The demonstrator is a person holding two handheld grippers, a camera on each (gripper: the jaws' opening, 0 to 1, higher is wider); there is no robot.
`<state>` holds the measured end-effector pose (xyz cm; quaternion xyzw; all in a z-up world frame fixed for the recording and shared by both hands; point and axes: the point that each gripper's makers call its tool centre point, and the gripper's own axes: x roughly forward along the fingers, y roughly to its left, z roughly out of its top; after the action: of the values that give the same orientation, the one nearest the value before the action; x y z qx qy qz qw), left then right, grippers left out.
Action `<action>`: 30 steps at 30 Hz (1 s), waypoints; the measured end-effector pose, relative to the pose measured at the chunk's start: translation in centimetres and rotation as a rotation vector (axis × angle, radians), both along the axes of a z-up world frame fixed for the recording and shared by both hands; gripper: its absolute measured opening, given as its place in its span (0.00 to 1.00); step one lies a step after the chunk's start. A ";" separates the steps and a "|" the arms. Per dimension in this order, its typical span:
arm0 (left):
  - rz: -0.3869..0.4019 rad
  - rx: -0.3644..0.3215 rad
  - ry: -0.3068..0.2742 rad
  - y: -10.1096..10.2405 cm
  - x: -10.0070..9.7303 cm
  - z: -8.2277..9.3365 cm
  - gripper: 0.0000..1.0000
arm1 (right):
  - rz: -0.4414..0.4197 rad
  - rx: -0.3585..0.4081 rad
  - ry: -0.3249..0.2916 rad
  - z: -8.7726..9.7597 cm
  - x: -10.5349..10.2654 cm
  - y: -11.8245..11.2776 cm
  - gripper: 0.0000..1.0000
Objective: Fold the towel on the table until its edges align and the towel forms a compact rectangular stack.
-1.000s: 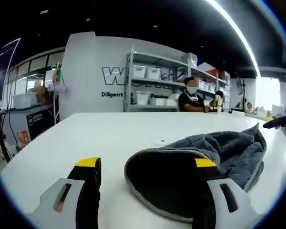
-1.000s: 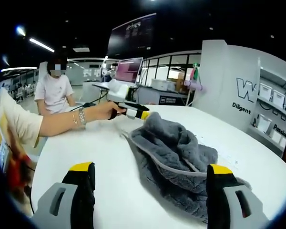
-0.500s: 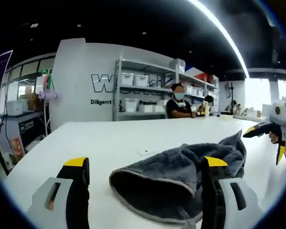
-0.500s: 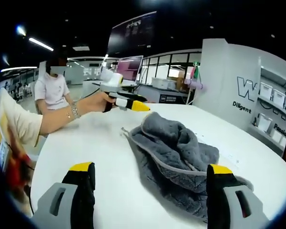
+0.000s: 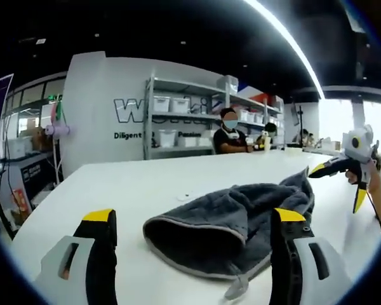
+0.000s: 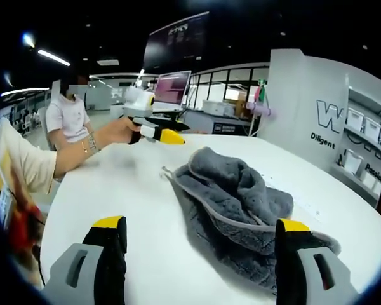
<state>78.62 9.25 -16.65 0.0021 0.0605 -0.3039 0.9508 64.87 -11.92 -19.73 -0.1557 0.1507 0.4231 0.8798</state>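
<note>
The left claw [image 5: 193,219] stands wide open with nothing between its yellow-tipped jaws, held low above the white tabletop [image 5: 146,181] just short of the towel [image 5: 241,219]. The right claw [image 6: 200,229] is likewise spread wide and holds nothing; its right jaw overlaps the towel's near edge in the right gripper view, and whether it touches the cloth cannot be told.

The towel [image 6: 238,203], dark grey with a paler hem, lies crumpled in a loose heap on the tabletop, one lip curled open toward the left claw. It is unfolded and its edges are nowhere aligned.

Beyond the towel in the left gripper view, the right claw comes in at the towel's far right, lifted clear of the cloth. In the right gripper view the left claw [image 6: 159,133] hovers past the towel's far left corner, gripped by a hand [image 6: 117,133] with a bracelet on the wrist.

Behind the towel stands a white wall [image 5: 108,121] with dark lettering, partly hidden by a shelf rack [image 5: 184,121] of white bins. Two seated people [image 5: 232,133] are at the tabletop's far end, and another person [image 6: 66,114] in a pale shirt sits past the left claw. A monitor [image 6: 171,89] glows behind them. The towel's underside and rear folds are hidden.
</note>
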 end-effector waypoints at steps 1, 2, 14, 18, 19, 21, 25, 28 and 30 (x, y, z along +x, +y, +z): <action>-0.009 -0.014 0.000 -0.1 -0.2 0.1 0.99 | 0.000 -0.002 0.001 -0.1 0.0 0.0 0.99; -0.019 -0.028 0.000 -0.2 -0.4 0.2 0.99 | -0.001 -0.003 0.003 -0.2 0.0 0.0 0.99; -0.138 -0.058 0.048 -0.7 -3.9 -0.5 0.99 | -0.009 -0.028 0.008 -0.8 0.1 -0.1 0.99; -0.165 -0.051 0.048 -0.9 -4.9 -0.5 0.99 | -0.014 -0.033 0.007 -1.0 0.2 -0.1 0.99; -0.181 -0.056 0.049 -1.1 -5.1 -0.4 0.99 | -0.015 -0.034 0.009 -1.1 0.2 -0.1 0.99; -0.212 -0.066 0.050 -1.6 -5.6 -0.2 0.99 | -0.018 -0.035 0.011 -1.2 0.3 -0.2 0.99; -0.212 -0.069 0.053 -1.3 -5.5 -0.1 0.99 | -0.018 -0.037 0.004 -1.2 0.5 -0.1 0.99; -0.211 -0.063 0.059 -1.0 -5.5 -0.2 0.98 | -0.015 -0.035 -0.017 -0.9 0.6 -0.1 0.99; -0.206 -0.056 0.061 -0.8 -5.4 -0.3 0.98 | -0.012 -0.031 -0.032 -0.6 0.6 0.0 0.99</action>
<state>73.23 8.42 -16.92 -0.0277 0.0805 -0.4017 0.9118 65.48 -11.90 -20.32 -0.1753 0.1443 0.4127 0.8821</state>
